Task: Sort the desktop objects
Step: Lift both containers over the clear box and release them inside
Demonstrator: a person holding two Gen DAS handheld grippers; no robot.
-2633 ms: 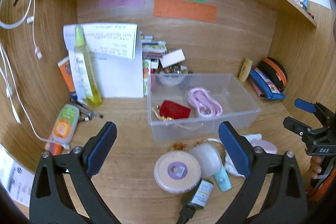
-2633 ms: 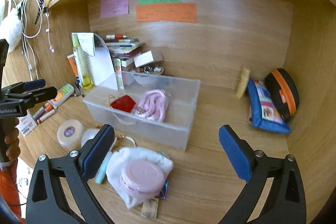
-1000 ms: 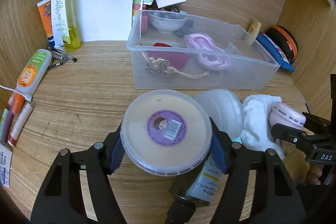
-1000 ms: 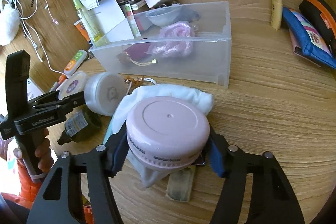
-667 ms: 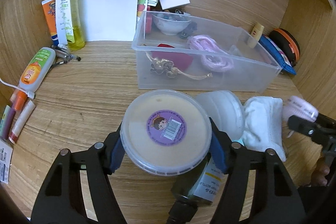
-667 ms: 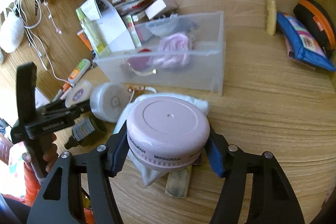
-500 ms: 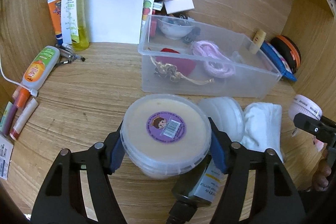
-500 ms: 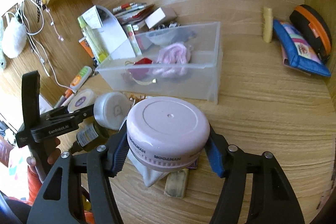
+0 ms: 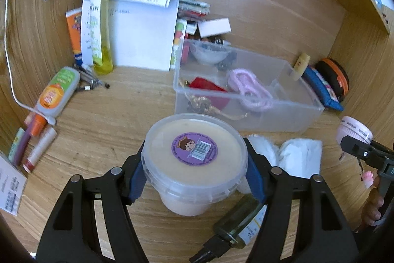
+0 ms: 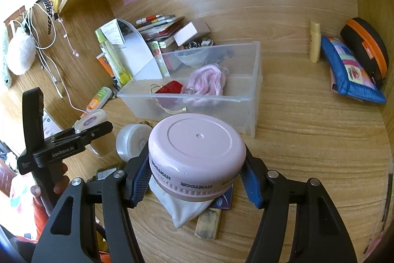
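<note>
My left gripper is shut on a round clear tub with a cream lid and purple sticker, held above the desk. My right gripper is shut on a round pink jar, lifted above a white cloth. The clear plastic bin stands behind, holding a pink cord, a red pouch and a small bowl. The bin also shows in the right wrist view. The pink jar shows at the right edge of the left wrist view.
A dark dropper bottle, a white cloth and a white round case lie in front of the bin. Bottles, tubes and papers crowd the left. A blue pouch and orange-black case lie far right.
Both grippers closed on their containers and lifted them off the desk. The pink jar has risen off the white cloth; the tub has risen higher in the last half second.
</note>
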